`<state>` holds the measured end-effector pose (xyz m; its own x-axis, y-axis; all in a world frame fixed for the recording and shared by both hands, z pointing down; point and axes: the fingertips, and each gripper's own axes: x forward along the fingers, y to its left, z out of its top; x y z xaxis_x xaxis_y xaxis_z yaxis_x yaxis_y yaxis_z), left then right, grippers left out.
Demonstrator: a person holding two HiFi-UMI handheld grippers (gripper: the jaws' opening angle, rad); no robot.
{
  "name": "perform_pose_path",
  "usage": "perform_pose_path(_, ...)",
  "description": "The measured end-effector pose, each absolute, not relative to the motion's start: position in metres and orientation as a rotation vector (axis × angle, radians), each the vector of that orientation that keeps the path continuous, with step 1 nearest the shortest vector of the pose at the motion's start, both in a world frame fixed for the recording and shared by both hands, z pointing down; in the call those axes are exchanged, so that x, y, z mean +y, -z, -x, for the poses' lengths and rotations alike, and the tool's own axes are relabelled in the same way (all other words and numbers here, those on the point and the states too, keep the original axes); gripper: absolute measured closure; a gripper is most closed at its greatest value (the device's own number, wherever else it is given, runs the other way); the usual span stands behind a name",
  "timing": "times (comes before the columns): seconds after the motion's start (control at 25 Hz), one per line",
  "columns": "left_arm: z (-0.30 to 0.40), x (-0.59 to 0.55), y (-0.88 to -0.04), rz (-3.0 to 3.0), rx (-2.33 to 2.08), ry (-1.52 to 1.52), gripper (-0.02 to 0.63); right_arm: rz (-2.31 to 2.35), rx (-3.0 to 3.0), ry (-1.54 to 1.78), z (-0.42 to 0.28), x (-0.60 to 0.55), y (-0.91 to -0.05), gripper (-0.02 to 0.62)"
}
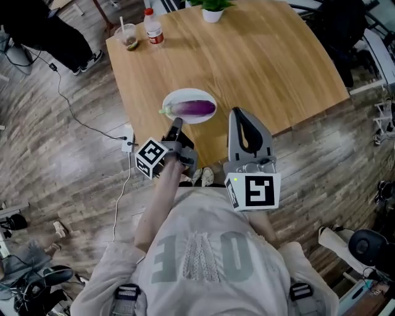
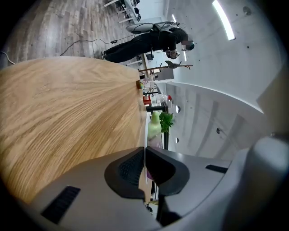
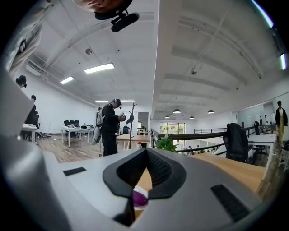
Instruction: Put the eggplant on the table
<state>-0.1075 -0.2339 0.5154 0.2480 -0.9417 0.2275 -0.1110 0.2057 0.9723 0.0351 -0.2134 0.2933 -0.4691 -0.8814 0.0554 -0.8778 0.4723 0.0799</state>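
Observation:
A purple eggplant with a green stem lies on a white plate near the front edge of the wooden table. My left gripper is shut with nothing in it, its tip just short of the plate's near rim. In the left gripper view the left gripper has its pads touching. My right gripper hovers to the right of the plate, jaws together. In the right gripper view a bit of the eggplant shows below the right gripper.
A red-capped bottle and a cup with a straw stand at the table's far left corner. A potted plant is at the far edge. A person stands beyond the table. A cable runs across the floor.

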Motion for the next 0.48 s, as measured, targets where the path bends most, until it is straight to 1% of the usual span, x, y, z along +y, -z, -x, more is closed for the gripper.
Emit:
perform_pose_path(0.2, 0.108, -0.228, -0.544, -1.191, -1.162, 0.763, 0.588, -1.587, -2.595, 0.007, -0.035, -0.213, -0.305, 0.577)
perform_pose_path(0.48, 0.102, -0.225, -0.561, -1.188, -1.138, 0.719, 0.588, -1.609, -2.553, -0.024, -0.039, -0.209, -0.314, 0.577)
